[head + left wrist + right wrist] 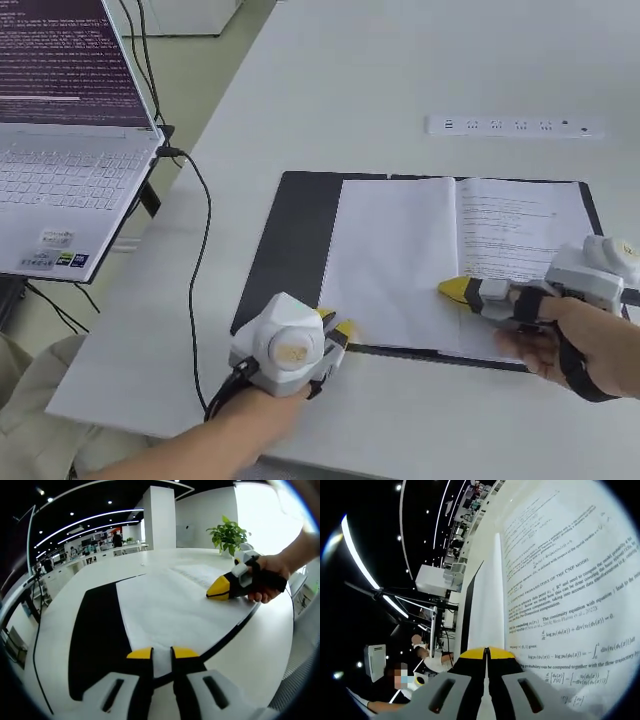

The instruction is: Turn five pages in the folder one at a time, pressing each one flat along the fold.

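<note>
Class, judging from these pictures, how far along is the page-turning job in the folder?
Done: at least one blank page lies turned left in the open folder; how many have been turned cannot be told. In hand: the right gripper, jaws shut, sets its tips at the fold beside the printed page, while the left gripper, jaws slightly apart, rests on the turned page's lower edge. Left: probably this press, then any turns not yet made.

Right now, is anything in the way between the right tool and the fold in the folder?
No, nothing visible. The right tool is right at the fold of the open folder.
</note>
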`<act>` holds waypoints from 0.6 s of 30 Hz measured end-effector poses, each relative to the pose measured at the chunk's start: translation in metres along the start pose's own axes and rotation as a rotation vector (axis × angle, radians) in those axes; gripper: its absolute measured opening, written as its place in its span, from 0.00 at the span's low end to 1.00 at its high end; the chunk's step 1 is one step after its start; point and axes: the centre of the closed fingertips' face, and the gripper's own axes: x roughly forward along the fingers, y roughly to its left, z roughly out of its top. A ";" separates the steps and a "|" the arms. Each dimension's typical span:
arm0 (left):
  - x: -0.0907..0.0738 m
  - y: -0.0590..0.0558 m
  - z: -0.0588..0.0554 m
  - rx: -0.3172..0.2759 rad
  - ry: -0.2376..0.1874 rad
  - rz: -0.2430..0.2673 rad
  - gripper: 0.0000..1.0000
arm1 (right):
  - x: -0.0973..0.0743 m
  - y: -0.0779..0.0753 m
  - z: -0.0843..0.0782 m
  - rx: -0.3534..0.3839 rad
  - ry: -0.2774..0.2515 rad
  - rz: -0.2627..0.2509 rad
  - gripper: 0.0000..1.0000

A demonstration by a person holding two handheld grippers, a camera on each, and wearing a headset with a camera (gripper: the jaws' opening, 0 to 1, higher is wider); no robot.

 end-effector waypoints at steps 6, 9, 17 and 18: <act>0.000 0.000 0.000 0.006 0.000 -0.001 0.12 | -0.007 0.004 -0.018 0.003 0.024 0.011 0.00; 0.001 0.000 0.000 0.001 -0.001 0.001 0.12 | -0.011 0.006 -0.031 0.004 0.046 0.017 0.00; 0.000 -0.001 0.000 0.001 -0.001 0.002 0.12 | -0.023 0.009 -0.056 0.033 0.059 0.036 0.00; 0.000 -0.001 0.000 0.001 0.000 0.002 0.12 | -0.024 0.009 -0.059 0.036 0.065 0.037 0.00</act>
